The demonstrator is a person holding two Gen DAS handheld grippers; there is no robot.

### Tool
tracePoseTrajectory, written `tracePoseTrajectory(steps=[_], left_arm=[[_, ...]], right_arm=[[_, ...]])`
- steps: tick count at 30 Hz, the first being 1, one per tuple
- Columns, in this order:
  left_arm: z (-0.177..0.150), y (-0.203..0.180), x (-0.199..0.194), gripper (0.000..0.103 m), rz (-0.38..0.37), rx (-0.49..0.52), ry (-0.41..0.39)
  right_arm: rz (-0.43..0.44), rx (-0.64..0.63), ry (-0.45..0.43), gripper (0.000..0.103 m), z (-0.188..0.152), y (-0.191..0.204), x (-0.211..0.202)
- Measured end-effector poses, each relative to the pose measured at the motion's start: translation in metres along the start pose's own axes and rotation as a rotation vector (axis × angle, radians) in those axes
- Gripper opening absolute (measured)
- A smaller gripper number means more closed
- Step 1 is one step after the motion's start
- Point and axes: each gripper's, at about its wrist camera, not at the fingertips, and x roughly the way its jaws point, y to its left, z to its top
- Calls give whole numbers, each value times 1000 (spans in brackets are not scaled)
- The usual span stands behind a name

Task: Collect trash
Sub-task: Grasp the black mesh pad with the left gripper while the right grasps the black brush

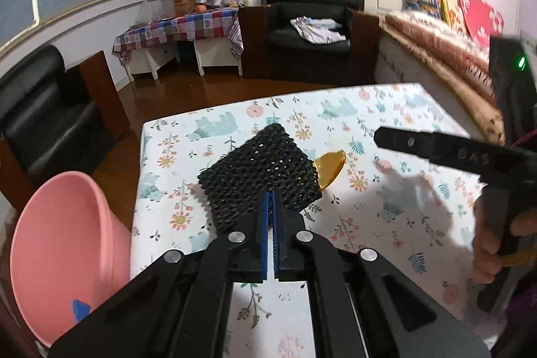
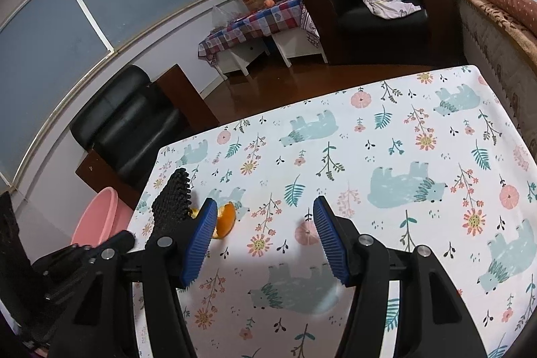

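**Mesh piece pinched, peel not yet collected**

My left gripper is clamped on the near edge of the black mesh piece, tilted up off the table. The orange peel lies just behind it. My right gripper hangs with jaws apart, holding nothing. The pink bin waits beside the table's left edge; I judge both pieces have yet to go in.

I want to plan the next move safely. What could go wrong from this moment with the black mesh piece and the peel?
1. The left claw seems shut only on the near edge of the black mesh piece, so it may slip out before reaching the pink bin.
2. The orange peel lies right beside the mesh; lifting the mesh could knock it away.
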Motion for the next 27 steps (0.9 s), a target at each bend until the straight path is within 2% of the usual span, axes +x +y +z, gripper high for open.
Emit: tracePoseTrajectory(steps=[7,9,10,11,12,22,27], left_arm=[[12,26,-5,2,-63,-110,25],[19,30,1,13,-88,-110,39],[22,32,3,32,-91,-107,34],[24,33,6,45,-94,-105,33],[27,35,9,48,-103,-105,36],[43,64,66,49,-147,-154,104],[38,79,95,49,-255,-207,194]], right_arm=[[9,3,5,59,-1,0,2],[11,3,5,59,-1,0,2],[13,4,7,59,-1,0,2],[16,4,9,59,-1,0,3],[20,5,12,59,-1,0,4],[43,28,43,59,-2,-1,12],[36,33,39,59,-3,-2,12]])
